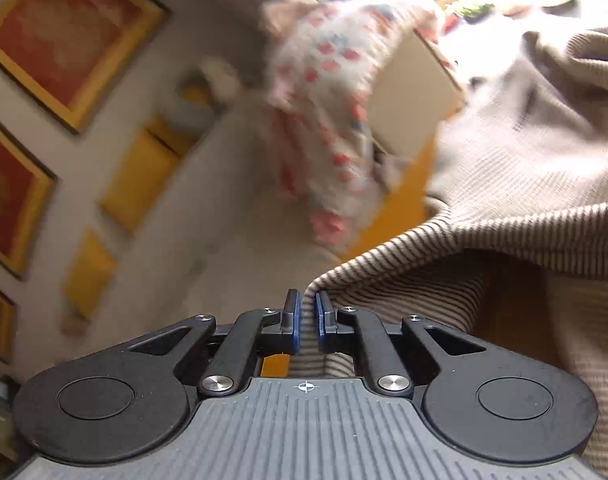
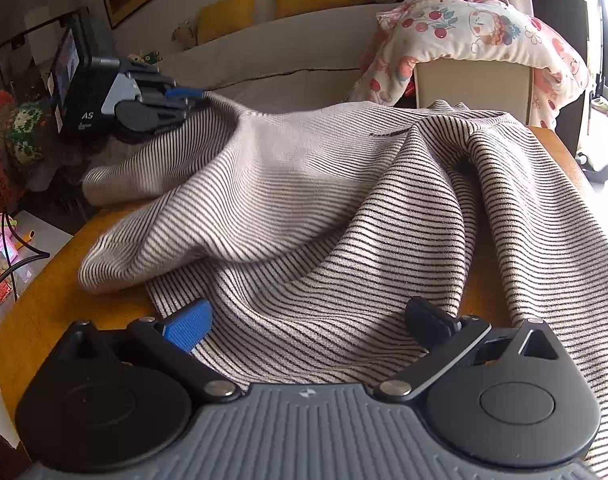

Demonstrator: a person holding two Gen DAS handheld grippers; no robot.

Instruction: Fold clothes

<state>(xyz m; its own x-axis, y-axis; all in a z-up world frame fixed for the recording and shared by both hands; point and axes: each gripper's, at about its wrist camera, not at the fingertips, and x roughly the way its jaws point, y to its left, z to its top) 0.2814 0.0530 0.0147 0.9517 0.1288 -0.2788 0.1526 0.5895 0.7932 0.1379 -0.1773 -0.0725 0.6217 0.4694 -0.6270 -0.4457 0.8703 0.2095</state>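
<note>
Between the blue pads of our left gripper a raised edge of the cream knit garment with thin dark stripes is pinched, the fingers pressed nearly together on the cloth, and in the right wrist view that same gripper holds the edge up off the surface at the far left. Our right gripper hovers low over the near part of the garment with its fingers spread wide, the blue pad on one side and the black finger on the other, gripping nothing. The garment itself lies rumpled across the orange-brown wooden table, heaped in soft ridges with one rounded lobe bulging toward the left edge, so we judge it not yet in a neat folded shape: no flat, squared layers show. One fold seems to be under way with the lifted edge, and flattening and further folds appear to remain. Beyond it stands a beige box draped with a cherry-print white quilt, just behind the garment
</note>
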